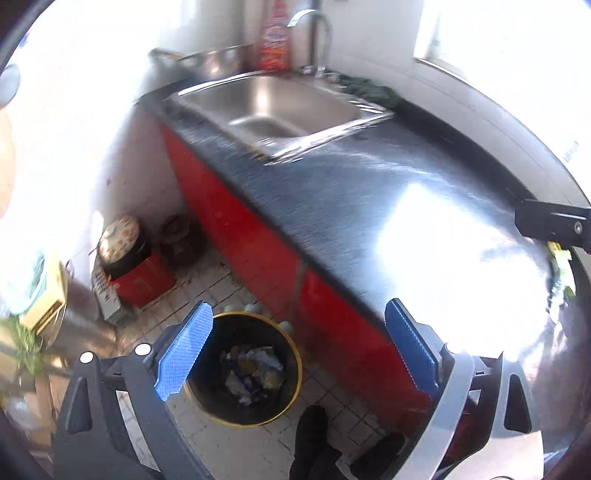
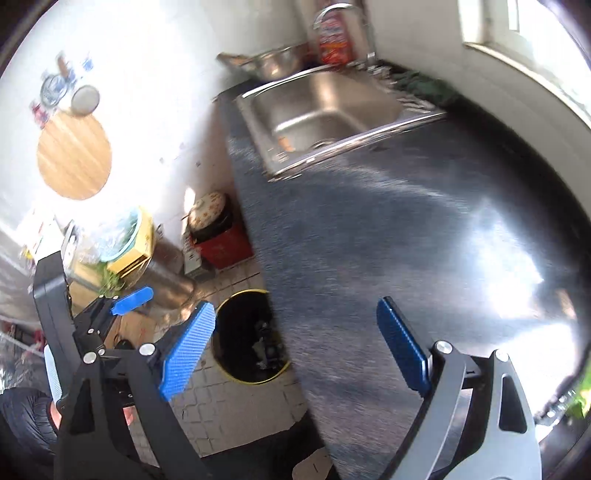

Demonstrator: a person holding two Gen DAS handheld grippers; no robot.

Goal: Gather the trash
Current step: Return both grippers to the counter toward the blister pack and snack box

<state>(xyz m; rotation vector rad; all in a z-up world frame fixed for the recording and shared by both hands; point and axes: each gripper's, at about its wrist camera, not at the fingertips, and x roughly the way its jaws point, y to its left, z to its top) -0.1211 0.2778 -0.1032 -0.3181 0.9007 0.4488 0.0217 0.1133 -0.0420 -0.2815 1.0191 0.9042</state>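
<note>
bin [image 1: 243, 369] on floor beside counter [image 1: 351, 192]

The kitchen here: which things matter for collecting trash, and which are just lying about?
Part of the job:
- bin on the floor, scraps inside
- green scraps on the counter edge
- left gripper, open, empty
- right gripper, open, empty

Just lying about:
- sink
- red bottle
- metal bowl
- round wooden board

A steel sink [image 1: 280, 110] sat in the dark countertop [image 1: 351, 206] at upper centre, with a faucet [image 1: 317, 33] and a red bottle [image 1: 275, 37] behind it. Red cabinet fronts [image 1: 236, 225] ran below, and a round wooden board [image 2: 74, 157] hung at the right wrist view's upper left.
</note>
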